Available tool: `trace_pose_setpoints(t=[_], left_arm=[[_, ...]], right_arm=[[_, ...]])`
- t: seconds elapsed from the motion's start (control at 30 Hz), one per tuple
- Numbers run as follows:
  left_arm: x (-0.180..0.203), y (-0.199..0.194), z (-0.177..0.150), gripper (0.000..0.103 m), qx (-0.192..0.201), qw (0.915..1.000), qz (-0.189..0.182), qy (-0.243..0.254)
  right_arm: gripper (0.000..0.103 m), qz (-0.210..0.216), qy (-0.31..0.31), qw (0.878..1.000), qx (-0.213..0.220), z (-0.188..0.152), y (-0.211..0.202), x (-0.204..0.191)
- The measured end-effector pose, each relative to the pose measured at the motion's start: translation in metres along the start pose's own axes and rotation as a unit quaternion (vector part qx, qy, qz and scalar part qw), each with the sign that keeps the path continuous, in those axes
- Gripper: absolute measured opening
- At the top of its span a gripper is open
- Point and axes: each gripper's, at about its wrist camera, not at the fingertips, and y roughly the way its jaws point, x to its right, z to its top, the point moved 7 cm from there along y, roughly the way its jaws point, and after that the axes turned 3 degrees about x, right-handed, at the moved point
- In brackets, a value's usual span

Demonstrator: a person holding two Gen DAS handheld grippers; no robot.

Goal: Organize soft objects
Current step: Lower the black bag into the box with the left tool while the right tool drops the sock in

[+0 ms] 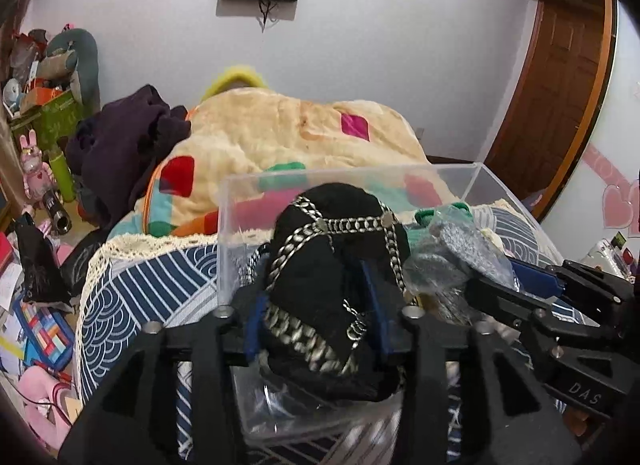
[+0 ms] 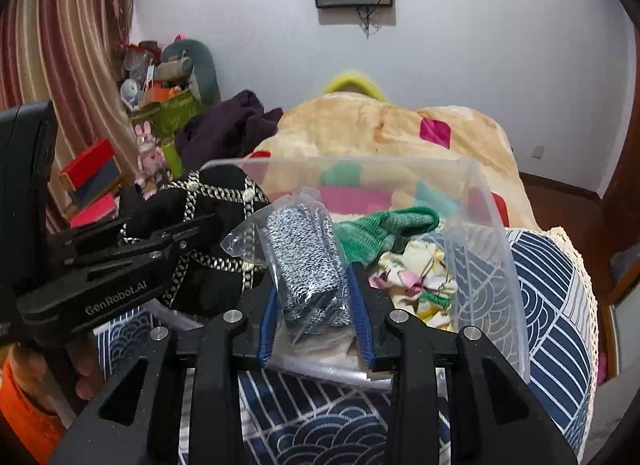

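left jaws around black chained cloth (image 1: 320, 265), right jaws around bagged speckled fabric (image 2: 310, 265)

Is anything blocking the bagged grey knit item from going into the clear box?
Nothing visible does: the right gripper holds the bagged grey knit item at the open clear plastic box.

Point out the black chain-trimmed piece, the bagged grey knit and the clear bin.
black chain-trimmed piece (image 1: 320, 297): left wrist view, black cloth centre.
bagged grey knit (image 2: 306, 265): right wrist view, knit middle.
clear bin (image 2: 486, 265): right wrist view, right wall.
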Motion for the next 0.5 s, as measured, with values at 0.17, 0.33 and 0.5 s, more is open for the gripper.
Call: trace_pose_setpoints(t=[0.17,0.33,0.5], left_arm=[[0.006,-0.022,-0.003,0.064,0.009,0.9998,-0.005,0.016],[0.015,-0.06,0.001,0.067,0.039,0.9988,-0.019,0.02],[0.03,-0.112,0.009,0.068,0.09,0.995,-0.029,0.03]], right_arm=[[0.048,-0.004,-0.003,1.0,0.017,0.0,-0.02,0.0],[0.048,-0.002,0.0,0.999,0.052,0.007,-0.054,0.002],[0.052,-0.002,0.003,0.995,0.101,0.015,-0.096,0.003]])
